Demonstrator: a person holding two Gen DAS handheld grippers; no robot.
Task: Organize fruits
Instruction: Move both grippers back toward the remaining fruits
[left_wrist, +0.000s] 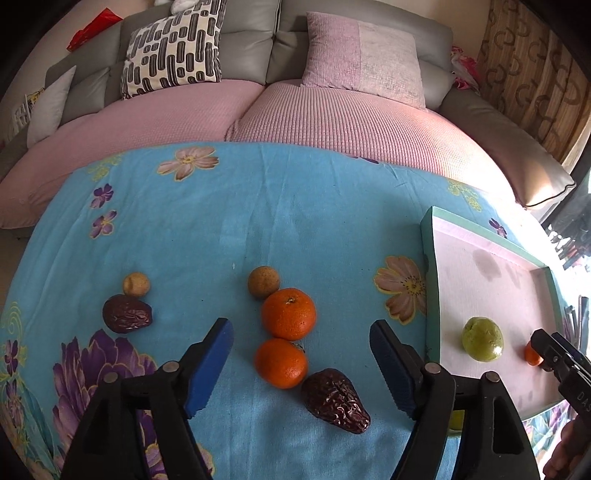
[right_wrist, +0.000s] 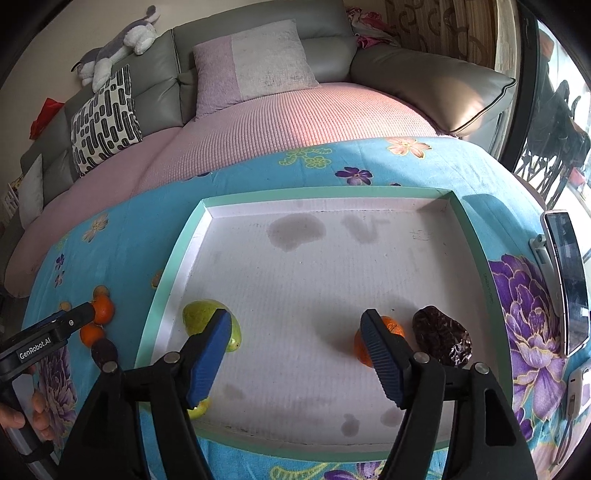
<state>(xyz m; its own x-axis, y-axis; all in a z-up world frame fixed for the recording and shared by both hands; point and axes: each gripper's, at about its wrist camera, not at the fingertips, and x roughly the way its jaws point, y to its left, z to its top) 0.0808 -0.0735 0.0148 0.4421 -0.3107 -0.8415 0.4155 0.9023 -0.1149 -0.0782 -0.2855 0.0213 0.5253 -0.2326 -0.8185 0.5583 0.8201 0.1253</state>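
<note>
Going from left to right in the left wrist view, a dark wrinkled date (left_wrist: 126, 314) with a small tan fruit (left_wrist: 136, 284) touching its far side lies out beyond the left finger and well off to its left; the left gripper (left_wrist: 301, 369) hangs released over the flowered blue cloth (left_wrist: 229, 206), its blue pads (left_wrist: 210, 365) spread wide with nothing between them but fruit below. Straight ahead in that gap sit two oranges, the near orange (left_wrist: 280, 363) and the far orange (left_wrist: 289, 314) touching, stacked along the line the fingers point, with a second tan fruit (left_wrist: 263, 282) just beyond and a larger dark date (left_wrist: 335, 400) near the right finger, its long axis slanting toward that finger's base. So the left hand is plainly the nearer one for these, and the near orange looks the easiest catch, a short push forward and down. Further right the tray (left_wrist: 430, 266) holds a green fruit (left_wrist: 482, 338). In the right wrist view the right gripper (right_wrist: 297, 354) is also released and empty above the tray floor, its left finger covering part of the green fruit and its right finger covering part of a small orange (right_wrist: 392, 328); a dark date (right_wrist: 441, 341) lies just right of that. Another green fruit by the tray's near corner is mostly hidden.
</note>
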